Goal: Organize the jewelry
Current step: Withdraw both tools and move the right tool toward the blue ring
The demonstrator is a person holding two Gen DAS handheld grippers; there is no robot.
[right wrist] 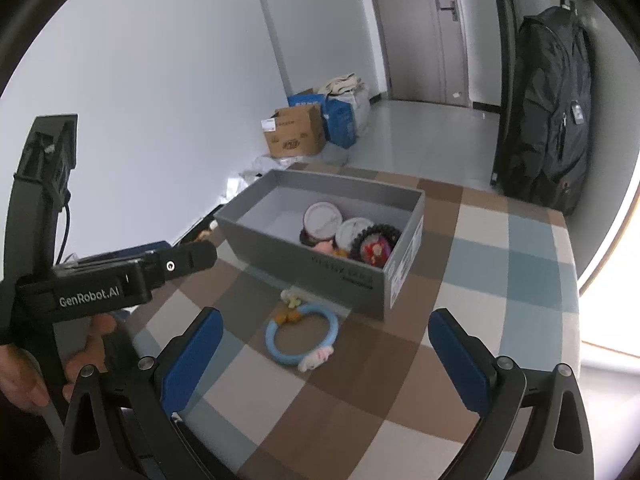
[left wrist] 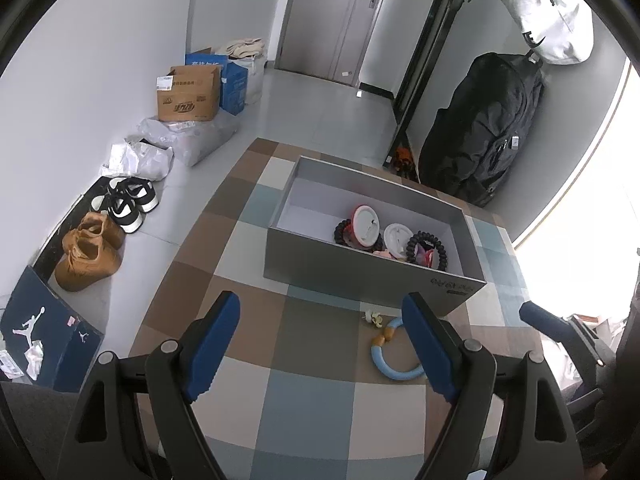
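A grey open box point(left wrist: 360, 280) point(right wrist: 296, 254) stands on the checkered table and holds round white-lidded cases point(left wrist: 366, 224) point(right wrist: 322, 218), black bead bracelets point(left wrist: 430, 248) point(right wrist: 378, 234) and small trinkets. A light blue ring bracelet point(left wrist: 394, 356) point(right wrist: 302, 334) with charms lies on the table in front of the box, next to a small yellowish charm point(left wrist: 372, 317) point(right wrist: 291, 299). My left gripper point(left wrist: 320, 332) is open and empty, just left of the blue ring. My right gripper point(right wrist: 324, 350) is open and empty, with the ring between its fingers in view.
The checkered table point(left wrist: 304, 396) point(right wrist: 480, 280) ends at the left above a floor with shoes point(left wrist: 90, 248), cardboard boxes point(left wrist: 188, 94) point(right wrist: 294, 136) and plastic bags. A black bag point(left wrist: 484, 128) point(right wrist: 548, 108) hangs at the back right. The left gripper's body point(right wrist: 100, 280) shows in the right wrist view.
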